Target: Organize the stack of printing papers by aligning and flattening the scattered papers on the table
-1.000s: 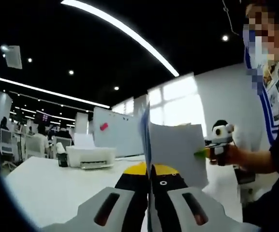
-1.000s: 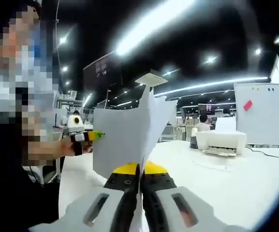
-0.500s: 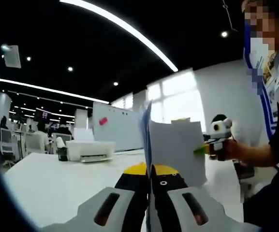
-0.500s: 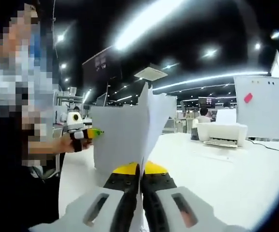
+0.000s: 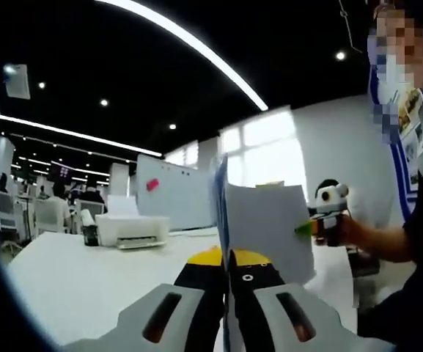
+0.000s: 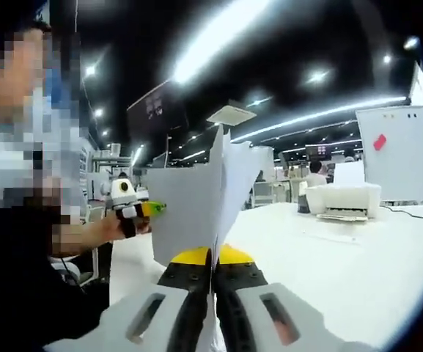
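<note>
My left gripper (image 5: 228,265) clamps paper stack (image 5: 266,231) upright above white table (image 5: 79,282); my right gripper (image 6: 212,265) pinches opposite edge (sheets fanned at top). Printer (image 5: 132,229) sits well behind.

A white printer (image 5: 132,230) sits near the tabletop's (image 5: 86,282) far edge, a dark cup (image 5: 89,235) just beside it. Behind stands a whiteboard (image 5: 173,196) bearing a pink note (image 5: 152,185).

Dark ceiling (image 5: 123,59), strip lights (image 5: 196,51), whiteboard (image 5: 171,198), perhaps bright windows (image 5: 270,154)
</note>
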Demonstrator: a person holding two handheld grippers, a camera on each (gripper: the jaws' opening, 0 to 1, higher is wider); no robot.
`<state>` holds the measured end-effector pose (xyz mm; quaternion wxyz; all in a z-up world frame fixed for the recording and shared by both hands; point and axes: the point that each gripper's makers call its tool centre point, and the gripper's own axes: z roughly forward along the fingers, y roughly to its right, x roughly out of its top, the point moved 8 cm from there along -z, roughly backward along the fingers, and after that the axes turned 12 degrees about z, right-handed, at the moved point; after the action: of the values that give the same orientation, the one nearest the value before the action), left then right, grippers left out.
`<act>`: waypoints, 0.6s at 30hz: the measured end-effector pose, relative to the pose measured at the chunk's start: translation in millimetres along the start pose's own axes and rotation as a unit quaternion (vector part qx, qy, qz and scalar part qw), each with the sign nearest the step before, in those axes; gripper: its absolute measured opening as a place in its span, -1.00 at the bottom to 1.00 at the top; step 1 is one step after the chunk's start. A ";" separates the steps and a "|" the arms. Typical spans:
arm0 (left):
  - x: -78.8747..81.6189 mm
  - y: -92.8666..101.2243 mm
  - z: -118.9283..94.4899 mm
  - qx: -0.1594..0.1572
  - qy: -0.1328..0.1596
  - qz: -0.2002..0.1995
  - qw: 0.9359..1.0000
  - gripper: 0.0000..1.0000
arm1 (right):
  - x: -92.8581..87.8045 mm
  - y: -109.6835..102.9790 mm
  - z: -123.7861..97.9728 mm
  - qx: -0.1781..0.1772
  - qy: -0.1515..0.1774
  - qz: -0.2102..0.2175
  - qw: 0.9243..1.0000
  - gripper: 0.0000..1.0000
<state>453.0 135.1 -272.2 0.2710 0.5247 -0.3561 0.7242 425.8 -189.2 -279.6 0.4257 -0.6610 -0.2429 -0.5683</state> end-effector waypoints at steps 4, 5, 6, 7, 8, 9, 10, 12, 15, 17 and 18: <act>2.4 1.5 2.5 0.000 -0.025 -0.009 1.000 -0.88 | 3.0 -2.4 -0.8 -0.007 -0.006 0.030 0.999 -1.00; 2.3 1.5 2.8 -0.001 -0.030 -0.018 0.999 -0.88 | 3.2 -2.5 -1.5 -0.012 -0.011 0.041 0.999 -1.00; 2.2 1.3 3.0 -0.001 -0.033 -0.030 0.999 -0.88 | 3.8 -2.4 -2.2 -0.015 -0.015 0.054 0.998 -1.00; 2.2 1.0 3.3 -0.002 -0.037 -0.039 0.999 -0.88 | 4.3 -2.3 -2.5 -0.017 -0.017 0.062 0.998 -1.00; 2.0 0.7 3.7 -0.002 -0.040 -0.047 0.998 -0.88 | 4.6 -3.6 -3.1 -0.012 -0.026 0.077 0.997 -1.00; 1.0 0.1 3.7 0.005 -0.049 -0.059 0.997 -0.88 | 5.0 -5.6 -3.5 -0.005 -0.033 0.090 0.995 -1.00; 0.9 -0.1 4.2 0.010 -0.055 -0.059 0.997 -0.88 | 6.9 -5.8 -4.0 -0.003 -0.031 0.094 0.995 -1.00; 1.2 0.7 4.6 0.008 -0.059 -0.062 0.996 -0.88 | 7.7 -8.4 -5.2 -0.009 -0.035 0.130 0.991 -1.00; 2.1 1.9 5.4 0.001 -0.059 -0.093 0.994 -0.88 | 9.0 -8.7 -6.6 -0.008 -0.036 0.162 0.986 -1.00; 0.8 0.7 6.7 0.003 -0.065 -0.102 0.993 -0.88 | 8.0 -7.8 -6.6 -0.009 -0.039 0.162 0.986 -1.00; -0.4 0.3 7.1 0.004 -0.069 -0.106 0.992 -0.88 | 6.4 -5.3 -6.8 -0.014 -0.044 0.167 0.985 -1.00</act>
<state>456.9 129.2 -271.2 0.3190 0.6096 -0.3128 0.6549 419.3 -193.2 -272.0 0.4945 -0.7224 -0.1400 -0.4627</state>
